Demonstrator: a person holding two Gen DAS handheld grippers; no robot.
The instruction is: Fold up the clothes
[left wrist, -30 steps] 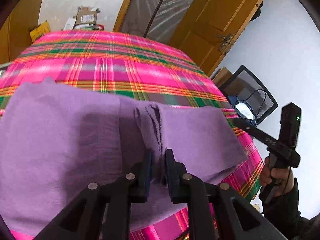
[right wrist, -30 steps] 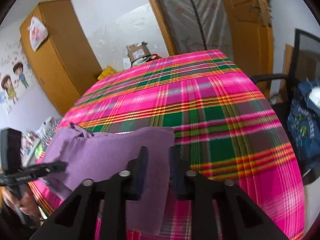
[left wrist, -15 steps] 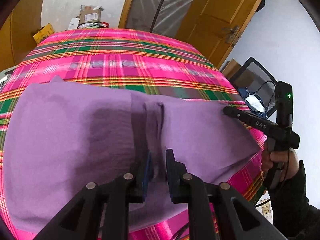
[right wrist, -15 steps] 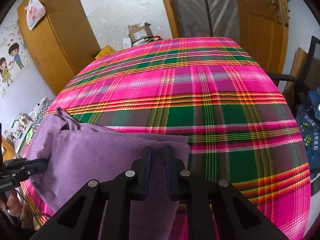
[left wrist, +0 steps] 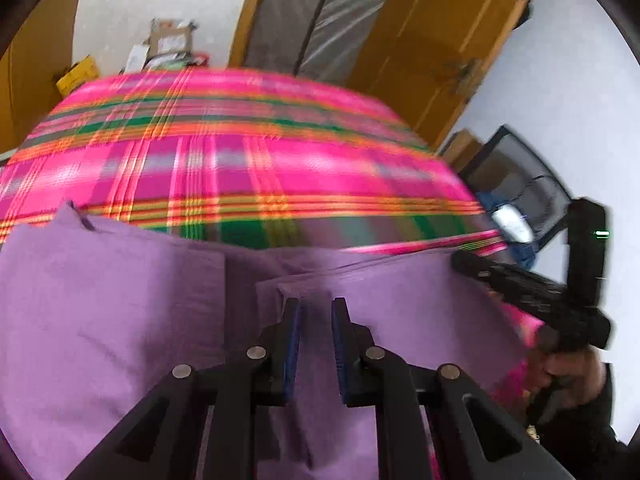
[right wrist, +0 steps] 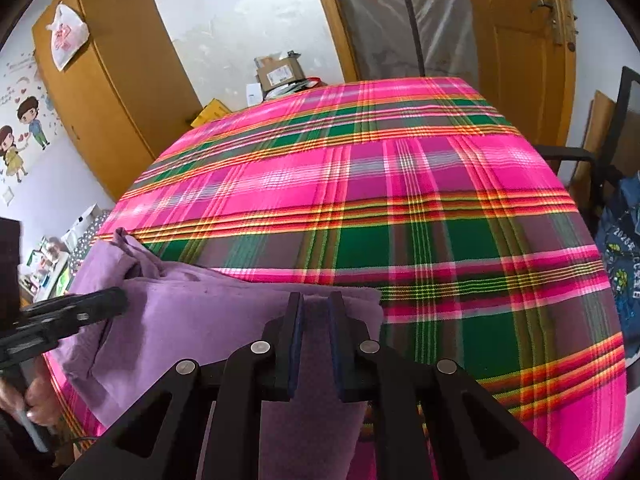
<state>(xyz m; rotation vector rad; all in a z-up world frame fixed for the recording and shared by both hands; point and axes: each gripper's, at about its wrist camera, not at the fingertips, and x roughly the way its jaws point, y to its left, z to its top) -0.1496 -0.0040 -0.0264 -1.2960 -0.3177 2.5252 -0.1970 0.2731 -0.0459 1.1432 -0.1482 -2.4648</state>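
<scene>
Bench under a pink, green and orange plaid cloth [right wrist: 400, 184]. Beyond its far edge, a cardboard box [right wrist: 280, 72] and a yellow packet [right wrist: 212, 112] against a patchy white wall [right wrist: 224, 20]. Past the far left corner, a tall wooden wardrobe [right wrist: 108, 80] with a plastic bag [right wrist: 66, 36] hung on it; cartoon couple stickers [right wrist: 20, 136] on the left wall. Behind the far edge, a wooden door frame covered with translucent plastic sheeting [right wrist: 396, 12], beside it a wooden door [right wrist: 520, 40] with a metal handle. Off the right edge, a black mesh chair [left wrist: 516, 184] and a dark blue bag [right wrist: 620, 264]. Soft, even daylight.
</scene>
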